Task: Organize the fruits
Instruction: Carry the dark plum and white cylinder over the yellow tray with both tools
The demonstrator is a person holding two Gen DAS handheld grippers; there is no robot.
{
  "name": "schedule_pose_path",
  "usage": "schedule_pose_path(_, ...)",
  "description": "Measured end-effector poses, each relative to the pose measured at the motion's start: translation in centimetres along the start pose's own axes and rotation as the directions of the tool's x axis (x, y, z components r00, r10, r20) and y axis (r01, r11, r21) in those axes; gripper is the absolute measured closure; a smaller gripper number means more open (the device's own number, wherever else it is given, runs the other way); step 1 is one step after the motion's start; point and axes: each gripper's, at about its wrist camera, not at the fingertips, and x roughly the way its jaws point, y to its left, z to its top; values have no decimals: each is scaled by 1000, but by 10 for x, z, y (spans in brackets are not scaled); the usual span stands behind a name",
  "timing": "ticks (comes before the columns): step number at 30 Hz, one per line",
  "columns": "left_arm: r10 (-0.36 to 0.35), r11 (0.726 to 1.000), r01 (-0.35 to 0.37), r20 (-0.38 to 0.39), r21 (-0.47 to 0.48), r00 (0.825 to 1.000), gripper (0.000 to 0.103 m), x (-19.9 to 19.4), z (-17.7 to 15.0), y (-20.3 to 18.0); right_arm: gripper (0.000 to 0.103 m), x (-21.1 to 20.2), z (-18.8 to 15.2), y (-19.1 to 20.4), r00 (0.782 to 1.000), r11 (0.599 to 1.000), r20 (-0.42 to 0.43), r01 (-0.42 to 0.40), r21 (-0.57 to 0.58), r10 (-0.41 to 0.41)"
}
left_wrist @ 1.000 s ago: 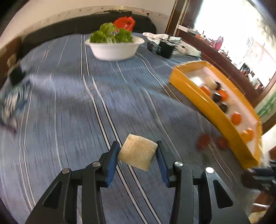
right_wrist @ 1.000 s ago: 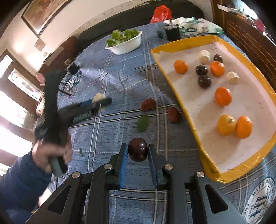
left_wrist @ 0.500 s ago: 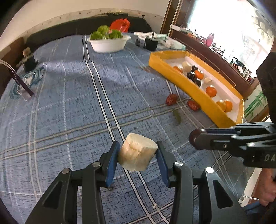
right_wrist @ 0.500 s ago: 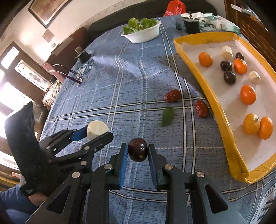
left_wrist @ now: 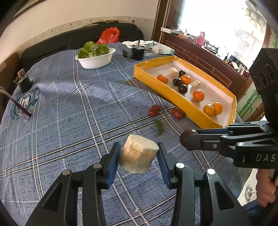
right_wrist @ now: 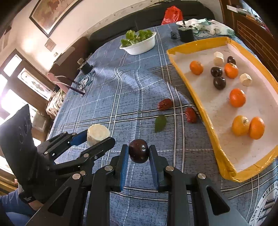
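Note:
My left gripper (left_wrist: 138, 160) is shut on a pale cream chunk of peeled fruit (left_wrist: 138, 158), held above the blue checked cloth. In the right wrist view that gripper (right_wrist: 97, 137) stands at the left with the chunk (right_wrist: 97, 133). My right gripper (right_wrist: 138, 154) is shut on a dark plum (right_wrist: 138, 150); it shows at the right of the left wrist view (left_wrist: 185, 139). The yellow tray (right_wrist: 206, 121) holds several oranges, dark plums and pale chunks. Two red dates (right_wrist: 165, 104) (right_wrist: 191, 115) and a green leaf (right_wrist: 160, 122) lie on the cloth beside the tray.
A white bowl of lettuce (right_wrist: 139, 42) stands at the far side, with a black cup (right_wrist: 186, 34), a red bag (right_wrist: 172, 14) and crumpled cloth behind. A purple-handled tool (right_wrist: 76, 89) and a small black object (right_wrist: 86, 67) lie at the left. A hand (left_wrist: 265, 189) grips the right tool.
The left gripper has swung with its pale chunk from the left toward the right gripper and risen a little. The right gripper holds its plum almost still.

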Motion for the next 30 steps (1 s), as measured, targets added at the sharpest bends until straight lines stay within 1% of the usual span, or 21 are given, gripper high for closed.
schedule_pose_path(14,-8,997,8,0,76,1000,62,6,19,-40,77,-26,2,-38,998,998,59,-13,61,10)
schedule_pose_path(24,-42,992,41,0,118,999,62,20,41,-74,77,-51,2,-85,995,990,98,-2,143,-12)
schedule_pose_path(30,-65,988,64,0,140,998,62,30,60,-94,77,-68,7,-116,991,981,131,2,196,-28)
